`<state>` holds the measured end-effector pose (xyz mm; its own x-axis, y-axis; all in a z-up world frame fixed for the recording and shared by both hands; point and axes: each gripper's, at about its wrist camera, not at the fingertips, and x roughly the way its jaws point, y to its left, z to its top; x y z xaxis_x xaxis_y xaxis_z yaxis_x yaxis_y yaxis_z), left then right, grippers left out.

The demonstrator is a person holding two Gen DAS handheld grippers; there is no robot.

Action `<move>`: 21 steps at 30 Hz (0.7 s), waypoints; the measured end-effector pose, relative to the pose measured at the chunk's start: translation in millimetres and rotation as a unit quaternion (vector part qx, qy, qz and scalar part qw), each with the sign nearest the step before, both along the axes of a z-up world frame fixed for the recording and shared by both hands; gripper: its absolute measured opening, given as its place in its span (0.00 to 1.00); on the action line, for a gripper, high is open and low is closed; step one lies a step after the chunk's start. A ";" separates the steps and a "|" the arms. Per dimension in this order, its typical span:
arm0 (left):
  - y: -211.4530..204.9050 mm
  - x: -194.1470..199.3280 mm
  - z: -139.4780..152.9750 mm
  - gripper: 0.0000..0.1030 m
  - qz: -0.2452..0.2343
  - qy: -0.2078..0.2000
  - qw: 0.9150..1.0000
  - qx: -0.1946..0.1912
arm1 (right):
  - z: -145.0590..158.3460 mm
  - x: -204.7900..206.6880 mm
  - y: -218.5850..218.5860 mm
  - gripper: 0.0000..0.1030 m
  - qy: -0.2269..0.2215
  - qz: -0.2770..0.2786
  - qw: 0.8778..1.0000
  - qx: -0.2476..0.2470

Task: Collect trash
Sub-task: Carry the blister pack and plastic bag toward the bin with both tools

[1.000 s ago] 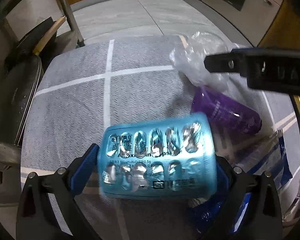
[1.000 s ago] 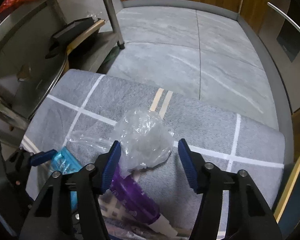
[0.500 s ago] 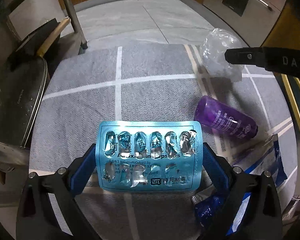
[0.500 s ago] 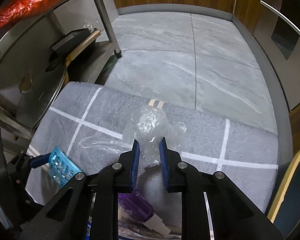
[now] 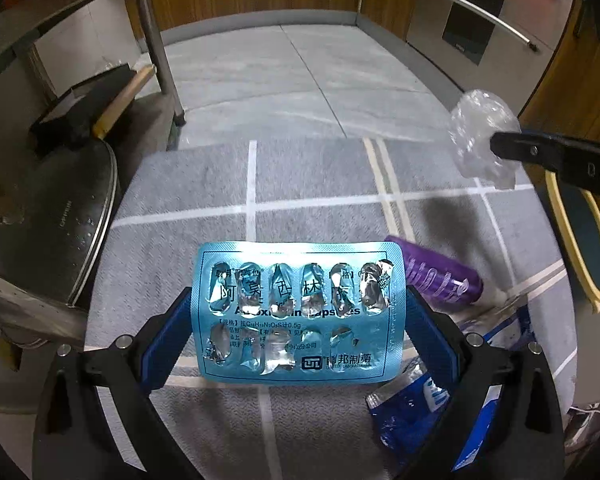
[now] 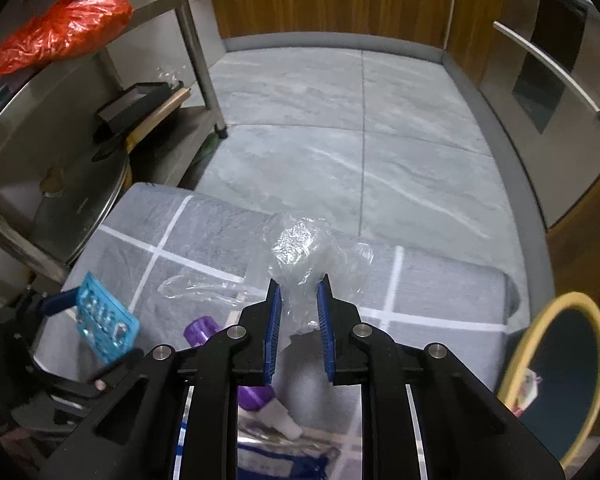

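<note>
The left gripper (image 5: 298,320) clamps the pill sheet (image 5: 298,310), hiding part of the purple bottle (image 5: 444,280); the right gripper (image 6: 299,300) (open earlier) now pinches the plastic wrap (image 6: 304,248), lifted off the mat (image 5: 188,192).

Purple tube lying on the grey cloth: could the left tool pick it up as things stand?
Probably not. The left tool is shut on the blue foil blister pack, so its jaws are occupied. The purple plastic tube lies uncovered on the grey cloth, just to its right.
</note>
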<state>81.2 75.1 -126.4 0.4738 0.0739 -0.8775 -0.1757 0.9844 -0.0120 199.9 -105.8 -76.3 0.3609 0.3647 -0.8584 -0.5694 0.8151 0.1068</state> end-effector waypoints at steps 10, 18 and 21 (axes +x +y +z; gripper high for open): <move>-7.2 -1.2 20.9 0.94 -0.014 -0.029 0.999 0.005 | 23.5 -17.3 -16.5 0.16 -0.026 -0.018 1.000 0.002; -16.5 -0.4 27.1 0.94 -0.031 -0.038 0.999 0.014 | 46.8 -33.1 -36.1 0.16 -0.038 -0.048 0.998 0.009; -19.6 -0.3 30.3 0.94 -0.037 -0.044 0.998 0.016 | 56.0 -38.6 -50.3 0.16 -0.045 -0.065 0.997 0.011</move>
